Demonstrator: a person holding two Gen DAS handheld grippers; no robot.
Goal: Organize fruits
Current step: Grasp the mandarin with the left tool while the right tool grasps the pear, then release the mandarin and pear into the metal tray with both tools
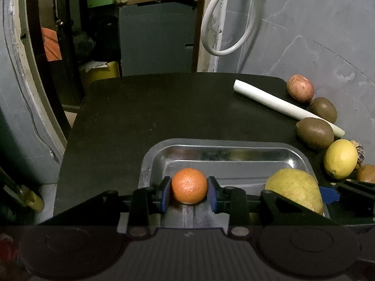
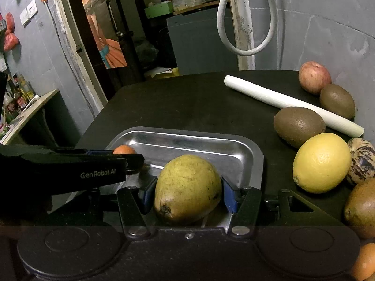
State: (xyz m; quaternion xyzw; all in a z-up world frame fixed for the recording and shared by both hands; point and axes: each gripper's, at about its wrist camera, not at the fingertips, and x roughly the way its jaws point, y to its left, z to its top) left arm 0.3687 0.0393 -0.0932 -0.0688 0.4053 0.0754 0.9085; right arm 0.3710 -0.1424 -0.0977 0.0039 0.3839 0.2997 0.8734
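My left gripper (image 1: 189, 193) is shut on a small orange (image 1: 189, 185) and holds it over the near left part of a steel tray (image 1: 225, 144). My right gripper (image 2: 187, 190) is shut on a yellow-green pear (image 2: 187, 188) over the tray's near right part (image 2: 254, 164). The pear also shows in the left wrist view (image 1: 295, 190). The left gripper (image 2: 131, 161) and the orange (image 2: 123, 149) show at the left of the right wrist view. Whether either fruit touches the tray floor I cannot tell.
On the black table (image 2: 187, 103) to the right lie a lemon (image 2: 321, 162), two kiwis (image 2: 298, 126) (image 2: 337, 100), an apple (image 2: 314, 77), a white leek stalk (image 2: 288, 104), a striped fruit (image 2: 362, 164) and more fruit at the right edge (image 2: 362, 210). A grey wall stands behind.
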